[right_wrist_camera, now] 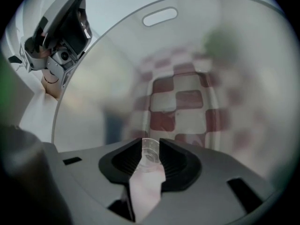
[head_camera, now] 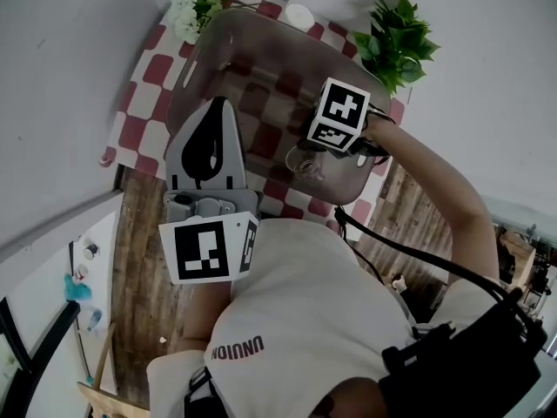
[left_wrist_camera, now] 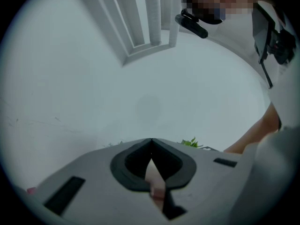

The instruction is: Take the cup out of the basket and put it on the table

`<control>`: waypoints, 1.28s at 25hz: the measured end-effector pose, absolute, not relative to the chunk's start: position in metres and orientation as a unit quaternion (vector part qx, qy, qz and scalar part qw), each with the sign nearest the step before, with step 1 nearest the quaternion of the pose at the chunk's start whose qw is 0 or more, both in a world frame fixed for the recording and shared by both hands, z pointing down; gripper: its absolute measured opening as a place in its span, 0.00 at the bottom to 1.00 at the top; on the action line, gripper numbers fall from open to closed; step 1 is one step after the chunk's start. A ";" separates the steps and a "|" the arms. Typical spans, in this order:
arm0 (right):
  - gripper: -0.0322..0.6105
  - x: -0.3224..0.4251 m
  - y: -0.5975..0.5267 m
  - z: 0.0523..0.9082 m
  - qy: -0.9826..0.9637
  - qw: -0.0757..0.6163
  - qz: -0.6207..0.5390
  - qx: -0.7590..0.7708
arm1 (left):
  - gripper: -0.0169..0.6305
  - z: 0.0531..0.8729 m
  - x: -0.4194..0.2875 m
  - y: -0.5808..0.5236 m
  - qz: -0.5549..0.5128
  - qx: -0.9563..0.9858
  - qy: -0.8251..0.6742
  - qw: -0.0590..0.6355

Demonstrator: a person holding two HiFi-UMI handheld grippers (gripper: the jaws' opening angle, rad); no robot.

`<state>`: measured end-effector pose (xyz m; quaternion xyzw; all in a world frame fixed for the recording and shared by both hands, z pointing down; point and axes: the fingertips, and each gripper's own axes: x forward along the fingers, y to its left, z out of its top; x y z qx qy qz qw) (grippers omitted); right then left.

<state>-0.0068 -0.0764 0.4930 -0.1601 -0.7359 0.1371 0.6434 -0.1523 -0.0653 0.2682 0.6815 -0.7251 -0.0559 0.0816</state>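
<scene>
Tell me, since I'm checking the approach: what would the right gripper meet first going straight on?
Likely the cup, which sits between the right gripper's opening jaws; beyond it, the basket floor.

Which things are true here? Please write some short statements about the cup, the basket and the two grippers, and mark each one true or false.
1. The clear cup is inside the translucent basket. True.
2. The left gripper reaches into the basket. False: it is held outside the basket, jaws together, with nothing between them.
3. The basket stands on a red-and-white checked cloth. True.
4. The green plant stands inside the basket. False: it stands outside, beyond the basket's far rim.
5. The right gripper is far from the cup. False: it is inside the basket, and the cup shows between its jaws, which are opening.
</scene>
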 end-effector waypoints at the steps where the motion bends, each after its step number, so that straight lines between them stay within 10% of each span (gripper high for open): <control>1: 0.25 -0.006 -0.077 0.497 -0.732 0.649 0.141 -0.155 | 0.04 0.269 -0.152 -0.066 -0.056 0.682 -0.725 0.083; 32: 0.25 0.031 -0.084 0.552 -0.627 0.752 0.173 -0.104 | 0.04 0.274 -0.152 -0.072 -0.065 0.693 -0.711 0.100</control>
